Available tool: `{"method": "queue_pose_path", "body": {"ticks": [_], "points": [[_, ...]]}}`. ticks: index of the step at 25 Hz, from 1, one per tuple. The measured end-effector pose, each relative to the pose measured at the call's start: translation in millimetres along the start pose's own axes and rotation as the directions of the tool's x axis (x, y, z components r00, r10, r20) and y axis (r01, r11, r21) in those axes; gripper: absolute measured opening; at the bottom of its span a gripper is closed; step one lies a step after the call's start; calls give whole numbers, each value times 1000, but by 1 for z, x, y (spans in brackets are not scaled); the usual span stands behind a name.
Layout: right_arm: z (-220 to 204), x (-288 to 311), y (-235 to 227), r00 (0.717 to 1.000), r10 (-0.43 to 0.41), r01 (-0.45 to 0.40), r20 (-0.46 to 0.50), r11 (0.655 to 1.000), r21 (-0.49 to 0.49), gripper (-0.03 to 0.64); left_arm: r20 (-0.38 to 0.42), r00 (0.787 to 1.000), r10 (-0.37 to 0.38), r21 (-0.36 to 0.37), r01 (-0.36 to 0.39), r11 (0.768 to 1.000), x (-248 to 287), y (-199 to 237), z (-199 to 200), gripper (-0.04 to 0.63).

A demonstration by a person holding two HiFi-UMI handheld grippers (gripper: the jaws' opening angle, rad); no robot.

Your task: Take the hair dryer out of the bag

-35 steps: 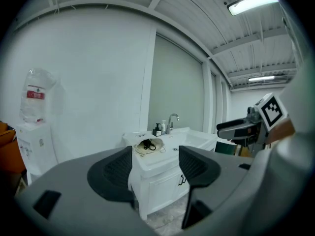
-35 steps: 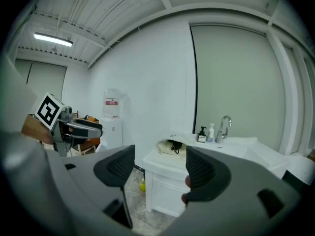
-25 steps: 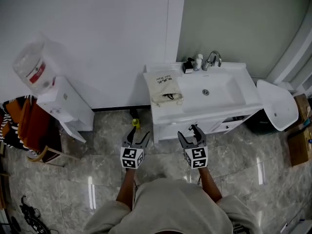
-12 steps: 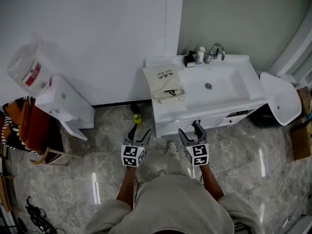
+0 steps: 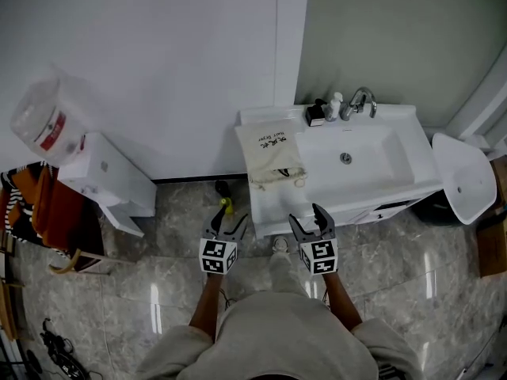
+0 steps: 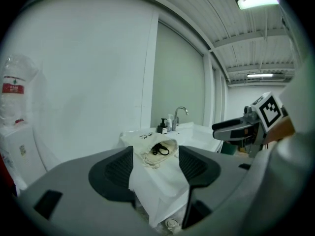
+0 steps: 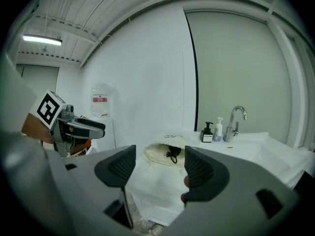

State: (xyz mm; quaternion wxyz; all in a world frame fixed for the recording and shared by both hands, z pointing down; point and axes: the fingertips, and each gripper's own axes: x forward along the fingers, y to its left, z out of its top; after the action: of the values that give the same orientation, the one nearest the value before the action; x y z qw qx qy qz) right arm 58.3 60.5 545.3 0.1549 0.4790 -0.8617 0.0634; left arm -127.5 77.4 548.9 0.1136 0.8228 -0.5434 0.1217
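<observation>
Left claw (image 5: pixel 228 222) and right claw (image 5: pixel 307 218) hang wide open and empty, short of the white desk (image 5: pixel 273 204). On it lies the cloth bag (image 5: pixel 273 153) with the hair dryer (image 7: pixel 172 154) inside, only a dark part showing at its mouth; the whole removal seems left to do.

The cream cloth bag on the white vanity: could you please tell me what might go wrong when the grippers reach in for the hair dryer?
1. The cream cloth drawstring bag lies loose near the white vanity counter's front edge. A one-sided pull could drag it off, so it probably needs pinning.
2. Only a black cord loop shows at the bag's mouth. Gripping that might strain the cord instead of lifting the hidden dryer.
</observation>
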Motion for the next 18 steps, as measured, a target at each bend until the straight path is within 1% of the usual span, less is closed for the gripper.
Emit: {"method": "queue_pose_path", "body": {"ticks": [5,12,18], "points": [[6,47,-26,999,33,-33,-25,999,9,295,-12,999,30,-7,-31,1000,41,21,17,276],[29,115,-60,995,99,-99,-31,995,0,293,-43,996,84,-22,-85,996,94,49,34,276],[44,162,-89,989,145,-145,-37,989,2,293,-81,993,83,21,-82,996,140,52,44,276]]}}
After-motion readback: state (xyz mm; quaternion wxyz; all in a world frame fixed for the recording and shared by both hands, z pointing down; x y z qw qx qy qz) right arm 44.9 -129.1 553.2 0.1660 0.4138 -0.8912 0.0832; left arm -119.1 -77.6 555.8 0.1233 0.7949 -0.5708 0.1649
